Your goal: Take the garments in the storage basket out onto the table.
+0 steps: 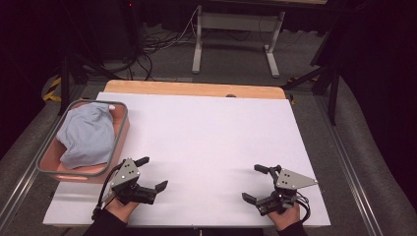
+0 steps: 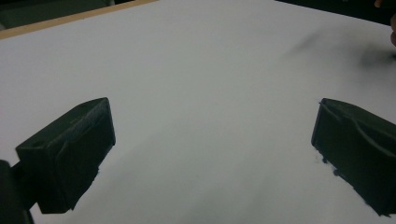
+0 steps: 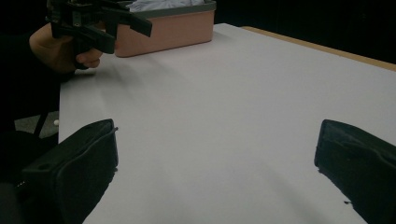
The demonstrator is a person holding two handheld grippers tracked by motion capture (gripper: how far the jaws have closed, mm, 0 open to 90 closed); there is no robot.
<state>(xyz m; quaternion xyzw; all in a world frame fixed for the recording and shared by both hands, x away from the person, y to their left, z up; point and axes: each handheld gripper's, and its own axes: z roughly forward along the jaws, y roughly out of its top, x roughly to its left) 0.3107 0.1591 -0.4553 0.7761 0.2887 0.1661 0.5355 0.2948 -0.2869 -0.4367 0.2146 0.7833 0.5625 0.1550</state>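
Left gripper (image 1: 151, 173): fingers (image 2: 70, 154) spread wide, nothing between them, just bare white tabletop (image 1: 206, 142). Right gripper (image 1: 255, 183): fingers (image 3: 74, 172) also apart and empty, over the white surface near its front right. Both sit low at the near edge, well apart from each other. Pink bin (image 1: 120, 132) with grey rim stands at the tabletop's left edge, just beside the left gripper. Light blue cloth (image 1: 87, 133) lies bunched inside it, touched by neither gripper.
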